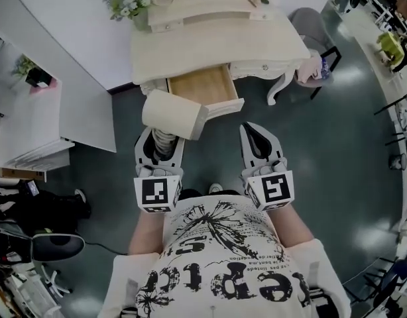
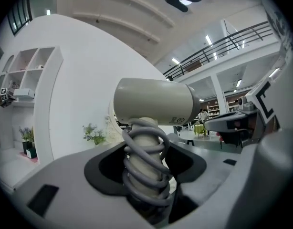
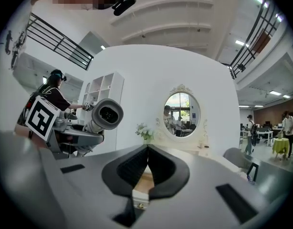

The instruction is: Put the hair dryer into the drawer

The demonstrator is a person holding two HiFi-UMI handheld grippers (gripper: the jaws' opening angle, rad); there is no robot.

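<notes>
drawer (image 1: 201, 85) open-topped | tabletop (image 1: 217, 52) overhangs its rear | chair (image 1: 309, 22) right, apart

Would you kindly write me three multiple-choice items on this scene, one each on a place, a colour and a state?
1. Where is the hair dryer? A on the tabletop; B in the left gripper; C on the floor.
2. Its body's colour? A red; B black; C cream.
3. The drawer is: A open; B shut; C missing.
Answers: B, the fingers clamp its cord-wrapped handle; C, the barrel looks cream in the head view; A, it is pulled out, its wooden bottom showing.
</notes>
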